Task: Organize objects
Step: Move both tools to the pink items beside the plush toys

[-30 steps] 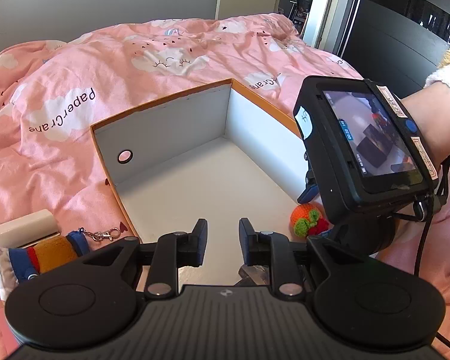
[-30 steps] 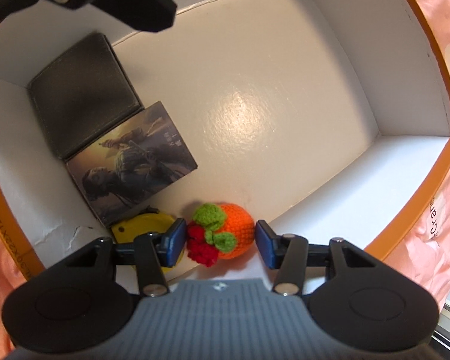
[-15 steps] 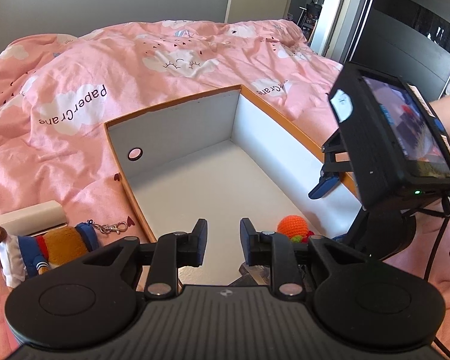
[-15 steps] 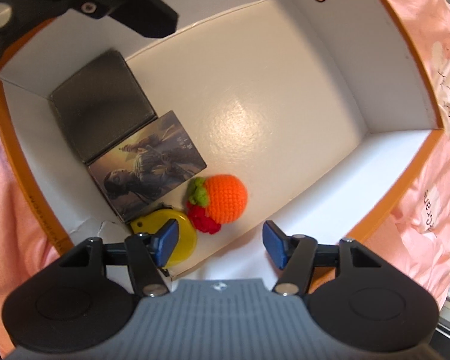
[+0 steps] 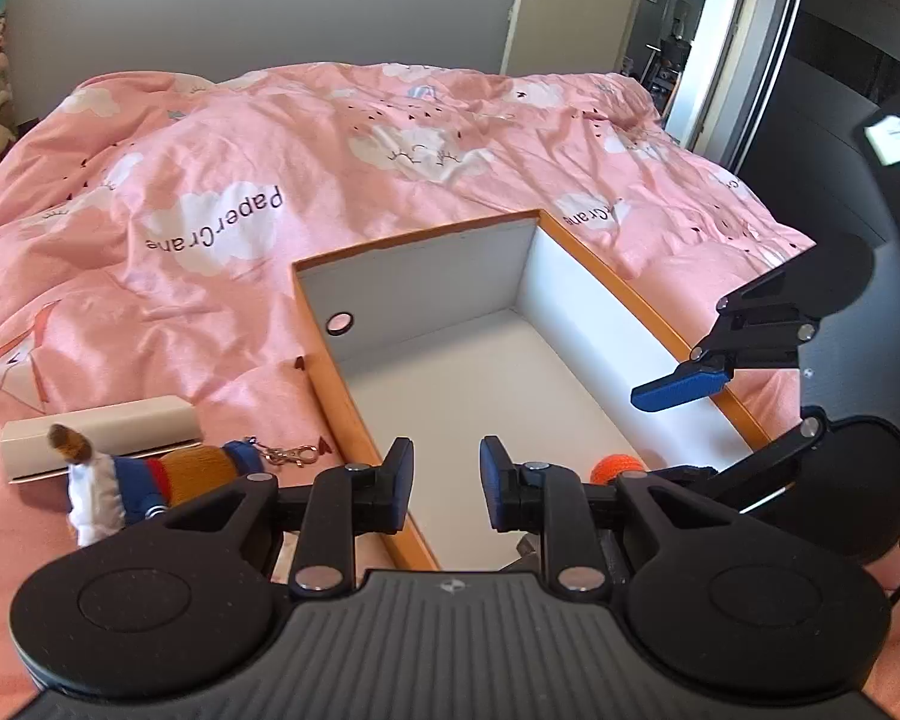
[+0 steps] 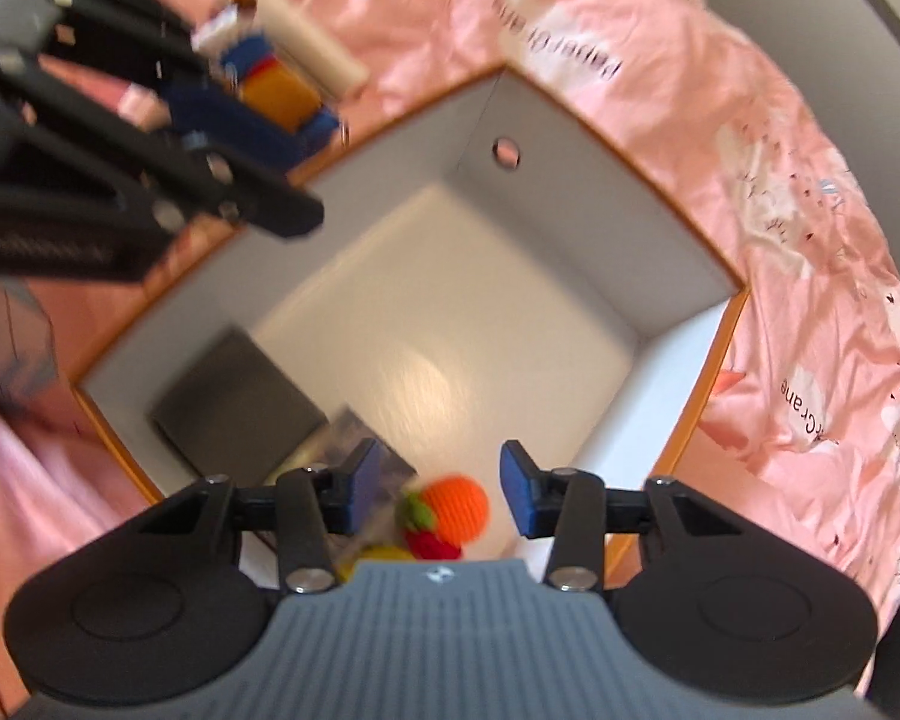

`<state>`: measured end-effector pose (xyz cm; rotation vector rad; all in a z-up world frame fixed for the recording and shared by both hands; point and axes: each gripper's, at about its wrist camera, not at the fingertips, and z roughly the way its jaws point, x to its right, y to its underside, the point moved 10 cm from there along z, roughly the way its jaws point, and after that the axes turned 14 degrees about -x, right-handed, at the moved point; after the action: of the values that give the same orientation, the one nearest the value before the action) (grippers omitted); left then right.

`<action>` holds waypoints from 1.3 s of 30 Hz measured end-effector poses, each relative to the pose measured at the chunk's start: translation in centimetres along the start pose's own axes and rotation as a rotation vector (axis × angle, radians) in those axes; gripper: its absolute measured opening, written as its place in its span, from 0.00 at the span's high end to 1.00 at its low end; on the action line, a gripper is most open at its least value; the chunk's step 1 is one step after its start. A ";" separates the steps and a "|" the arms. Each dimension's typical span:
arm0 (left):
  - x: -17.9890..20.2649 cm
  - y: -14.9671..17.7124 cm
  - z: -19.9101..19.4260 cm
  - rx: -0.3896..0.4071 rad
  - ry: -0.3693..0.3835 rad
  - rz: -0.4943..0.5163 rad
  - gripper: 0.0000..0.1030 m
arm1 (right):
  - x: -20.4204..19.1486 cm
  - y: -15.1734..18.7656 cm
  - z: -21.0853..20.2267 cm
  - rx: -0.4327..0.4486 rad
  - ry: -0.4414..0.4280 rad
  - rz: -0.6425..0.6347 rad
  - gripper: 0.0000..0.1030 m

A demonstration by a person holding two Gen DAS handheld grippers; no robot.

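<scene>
An orange-rimmed white box [image 5: 600, 276] lies on the pink bed. On its floor lie an orange crochet fruit [image 6: 457, 507] [image 5: 619, 468], a dark wallet [image 6: 240, 402], a picture card [image 6: 336, 438] and a yellow item [image 6: 378, 555]. My right gripper [image 6: 441, 489] hovers high over the fruit, its jaws closing with nothing between the pads. My left gripper [image 5: 447, 483] hangs over the box's near left rim, its jaws a narrow gap apart and empty. A plush keychain toy [image 5: 150, 474] lies on the bed left of the box.
A long white carton [image 5: 102, 432] lies beside the plush toy. The pink duvet [image 5: 270, 150] spreads all round the box. A dark wardrobe [image 5: 840, 120] and a doorway stand at the right, and soft toys line the far left wall.
The right gripper's jaws spread off the crochet fruit, then it rose out of the box and rolled. The fruit stayed on the box floor. The left gripper lifted a little.
</scene>
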<state>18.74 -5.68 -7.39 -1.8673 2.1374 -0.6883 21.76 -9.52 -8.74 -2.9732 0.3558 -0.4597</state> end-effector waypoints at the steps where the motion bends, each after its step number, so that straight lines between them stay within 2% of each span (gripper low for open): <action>1: -0.3 0.1 -0.4 0.004 -0.002 -0.010 0.74 | -0.6 0.6 -0.3 0.039 -0.006 0.023 0.57; 4: -1.1 0.6 -1.4 0.015 -0.016 -0.032 0.74 | -2.0 -0.8 -2.0 0.155 -0.042 0.084 0.57; 6: -1.7 1.0 -2.0 0.020 -0.031 -0.047 0.74 | -4.5 -0.1 -2.5 0.224 -0.063 0.116 0.57; 8: -2.6 1.5 -2.4 0.013 -0.045 -0.066 0.74 | -5.6 -1.7 -2.4 0.281 -0.064 0.146 0.57; 9: -3.1 1.9 -2.6 0.010 -0.052 -0.079 0.75 | -6.4 -2.8 -3.6 0.303 -0.065 0.159 0.57; 10: -3.6 2.2 -2.8 0.007 -0.058 -0.089 0.75 | -6.4 -2.3 -4.8 0.310 -0.073 0.162 0.57; 13: -5.7 3.3 -3.3 -0.015 -0.073 -0.127 0.75 | -7.3 -4.6 -4.0 0.331 -0.101 0.176 0.57; 19: -10.0 5.5 -3.6 -0.059 -0.078 -0.228 0.75 | -10.8 -7.6 -3.4 0.353 -0.132 0.164 0.58; 25: -13.5 7.6 -3.3 -0.086 -0.069 -0.330 0.75 | -13.5 -9.9 -1.8 0.324 -0.165 0.138 0.67; 33: -15.4 9.1 -1.1 -0.136 -0.052 -0.439 0.75 | -15.2 -11.5 1.1 0.258 -0.165 0.101 0.69; 39: -15.4 9.5 0.3 -0.154 -0.066 -0.458 0.70 | -15.7 -11.4 2.0 0.233 -0.165 0.069 0.67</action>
<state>13.16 10.13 -14.30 -2.4605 1.7760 -0.5428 10.31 5.50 -13.45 -2.7388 0.3598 -0.2279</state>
